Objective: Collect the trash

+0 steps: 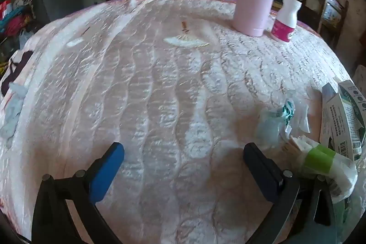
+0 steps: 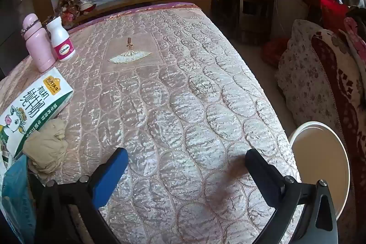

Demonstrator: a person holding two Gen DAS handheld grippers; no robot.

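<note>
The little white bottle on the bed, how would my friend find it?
Look at the far corner of the pink quilted bed. Two bottles stand there side by side; the white bottle is the shorter one, with a bright pink label, next to the taller all-pink bottle.

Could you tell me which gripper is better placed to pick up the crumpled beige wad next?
Right. The beige wad lies just beside the open right gripper; the left gripper's view doesn't show it.

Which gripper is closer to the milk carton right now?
Hard to call. The milk carton lies just left of the right gripper; in the left wrist view it sits just right of the left gripper.
</note>
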